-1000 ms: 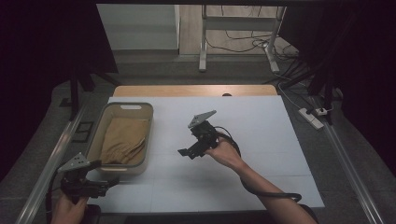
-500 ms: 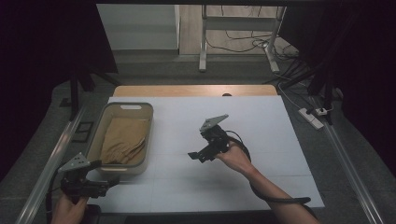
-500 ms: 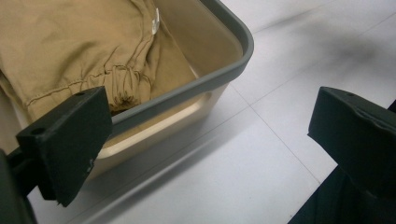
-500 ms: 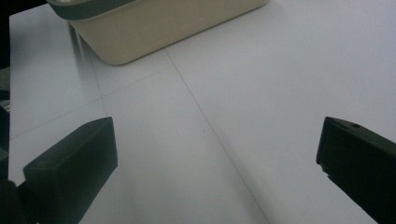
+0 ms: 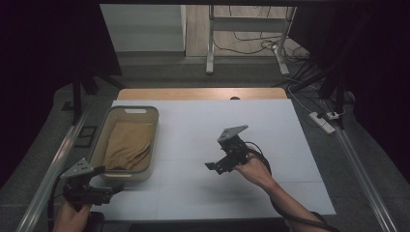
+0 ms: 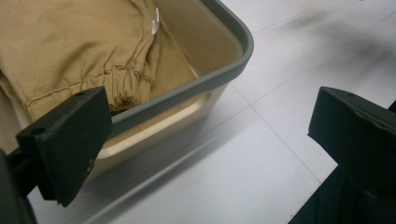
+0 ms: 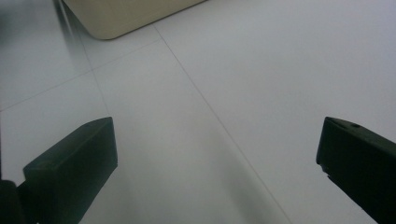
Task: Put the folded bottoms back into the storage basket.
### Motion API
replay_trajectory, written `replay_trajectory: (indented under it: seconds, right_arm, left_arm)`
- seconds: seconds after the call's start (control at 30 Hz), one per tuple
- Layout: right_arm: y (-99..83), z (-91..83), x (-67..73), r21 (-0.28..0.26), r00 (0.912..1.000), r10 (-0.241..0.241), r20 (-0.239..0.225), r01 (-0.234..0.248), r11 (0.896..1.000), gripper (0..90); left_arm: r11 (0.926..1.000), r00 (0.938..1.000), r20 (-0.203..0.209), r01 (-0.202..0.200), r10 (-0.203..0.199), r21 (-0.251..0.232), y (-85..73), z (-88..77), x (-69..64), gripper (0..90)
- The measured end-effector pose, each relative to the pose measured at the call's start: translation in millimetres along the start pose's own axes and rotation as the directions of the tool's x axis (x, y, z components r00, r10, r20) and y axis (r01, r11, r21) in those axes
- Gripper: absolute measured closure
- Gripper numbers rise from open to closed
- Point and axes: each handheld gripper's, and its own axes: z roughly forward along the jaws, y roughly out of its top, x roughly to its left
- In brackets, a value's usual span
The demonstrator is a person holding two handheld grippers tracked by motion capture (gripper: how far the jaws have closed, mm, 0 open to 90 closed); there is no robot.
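In the beige rounded-corner bin [image 5: 145, 113]: crumpled tan cloth [image 5: 128, 145], probably cotton | left claw [image 5: 113, 188] wide | right claw [image 5: 216, 166] wide

In the left gripper view the tan cloth [image 6: 79, 42] runs off the top and left edges, and the basin [image 6: 233, 51] is cut off there too. In the right gripper view only one basin corner shows, blurred

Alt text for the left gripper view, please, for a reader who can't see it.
The left gripper, jaws wide open and holding nothing, hovers at the near corner of a beige plastic bin with a grey rim. Tan folded cloth with a gathered seam lies inside the bin, which rests on a white tabletop.
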Motion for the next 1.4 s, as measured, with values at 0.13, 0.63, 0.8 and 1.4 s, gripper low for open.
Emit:
replay_trajectory:
  seconds: [0.13, 0.63, 0.8, 1.4]
  right_arm:
    - [-6.8, -10.3, 2.5, -0.022, 0.9995, 0.033, 0.001, -0.033, 0.999, 0.0]
    - [-29.4, -22.0, 6.4, -0.014, 0.9967, 0.072, 0.038, -0.072, 0.997, 0.0]
    - [-37.3, -26.8, 8.5, -0.011, 0.9948, 0.089, 0.050, -0.089, 0.996, 0.0]
    - [-61.0, -63.9, 14.8, -0.024, 0.9844, 0.120, 0.129, -0.118, 0.993, 0.0]
  left_arm:
    - [1.0000, 1.0000, -0.001, -0.001, 0.001, 0.001, 0.0, 0.0, -0.2, 0.4]
    - [1.0000, 1.0000, 0.000, -0.006, 0.006, -0.001, -0.1, -0.2, -0.6, 0.4]
    - [1.0000, 1.0000, 0.000, -0.006, 0.006, -0.001, -0.1, -0.3, -0.6, 0.4]
    - [1.0000, 1.0000, -0.005, -0.003, 0.003, 0.004, 0.3, 0.1, -0.6, 0.4]
